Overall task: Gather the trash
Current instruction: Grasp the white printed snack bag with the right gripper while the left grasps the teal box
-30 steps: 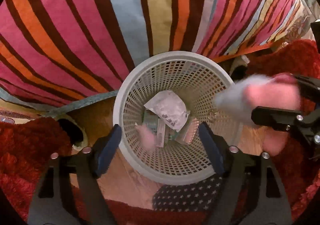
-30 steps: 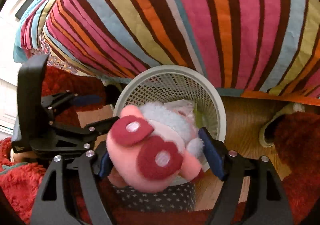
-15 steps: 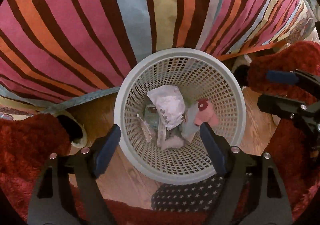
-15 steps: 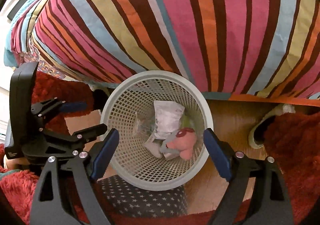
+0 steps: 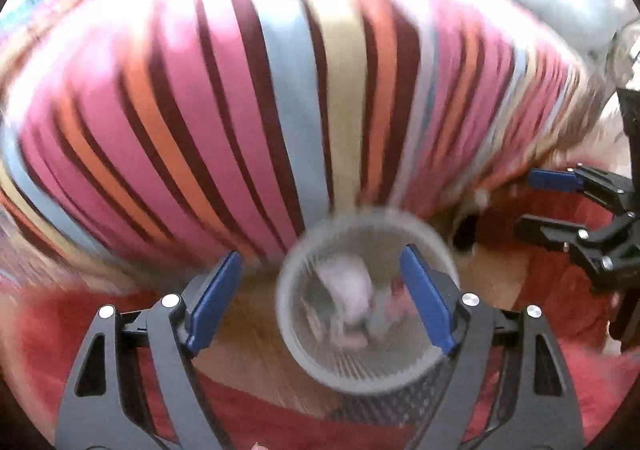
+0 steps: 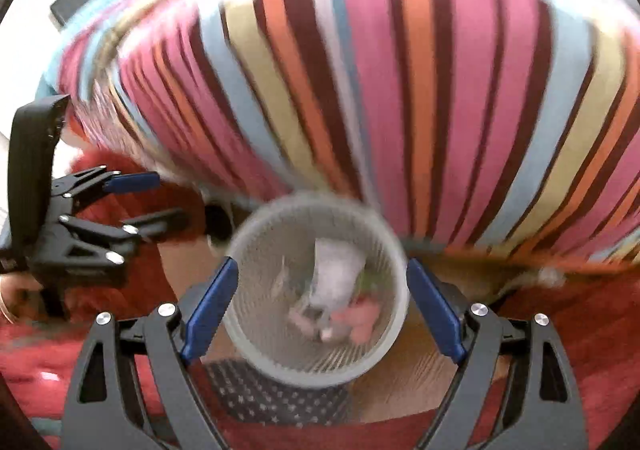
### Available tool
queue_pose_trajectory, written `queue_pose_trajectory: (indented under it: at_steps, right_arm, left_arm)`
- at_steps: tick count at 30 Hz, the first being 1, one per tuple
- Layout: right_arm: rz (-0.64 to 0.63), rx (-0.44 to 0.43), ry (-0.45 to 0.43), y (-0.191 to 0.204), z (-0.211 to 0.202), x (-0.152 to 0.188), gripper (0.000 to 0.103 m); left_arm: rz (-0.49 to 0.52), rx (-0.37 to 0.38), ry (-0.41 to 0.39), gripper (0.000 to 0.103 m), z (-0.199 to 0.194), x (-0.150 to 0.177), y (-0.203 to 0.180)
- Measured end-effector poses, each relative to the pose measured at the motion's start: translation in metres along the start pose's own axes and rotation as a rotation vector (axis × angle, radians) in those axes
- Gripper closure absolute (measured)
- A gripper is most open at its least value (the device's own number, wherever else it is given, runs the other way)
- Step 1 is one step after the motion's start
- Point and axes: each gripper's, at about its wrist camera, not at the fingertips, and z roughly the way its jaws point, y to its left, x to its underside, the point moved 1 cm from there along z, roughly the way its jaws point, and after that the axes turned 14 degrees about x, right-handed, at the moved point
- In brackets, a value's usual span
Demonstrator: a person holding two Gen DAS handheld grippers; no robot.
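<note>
While blur hides any writing, basket holds trash — both grippers empty.

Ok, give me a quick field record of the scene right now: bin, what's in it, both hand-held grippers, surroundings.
bin: white mesh basket upright on wood floor
contents: pink plush toy, white wrapper, other scraps too blurred to name
left hand-held gripper: open, nothing between its fingers
right hand-held gripper: open, nothing between its fingers
behind bin: striped bedspread
around bin: red shaggy rug, star-patterned cloth
image quality: both views motion-blurred
</note>
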Motion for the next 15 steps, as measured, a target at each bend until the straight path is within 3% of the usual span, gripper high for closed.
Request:
queue_pose_trajectory:
  at_steps: [1,3,4,7,9,13,15]
  right_arm:
    - [0.006,0.018,-0.071,-0.008,-0.020,-0.018,0.021]
    - [0.014,0.052,-0.176,-0.020,-0.042,-0.045,0.021]
    - [0.018,0.085,-0.269,-0.030,-0.058,-0.070,0.021]
    - [0.013,0.185,-0.438,-0.049,-0.073,-0.128,0.021]
    - [0.027,0.240,-0.501,-0.062,-0.067,-0.173,0.021]
    - [0.011,0.271,-0.502,-0.073,-0.029,-0.265,0.021]
    - [-0.032,0.285,-0.490,-0.072,-0.013,-0.292,0.021]
  left_arm:
    - [0.018,-0.035,-0.065,0.022,-0.018,-0.019,0.001]
    - [0.015,-0.091,-0.218,0.008,-0.049,-0.065,0.008]
    - [0.004,-0.108,-0.268,0.008,-0.056,-0.081,0.012]
    - [-0.087,-0.175,-0.410,0.008,-0.056,-0.157,0.038]
    - [-0.156,-0.199,-0.446,0.008,-0.040,-0.201,0.054]
    - [-0.206,-0.225,-0.419,0.008,0.004,-0.268,0.075]
    - [-0.214,-0.251,-0.396,0.008,0.031,-0.298,0.083]
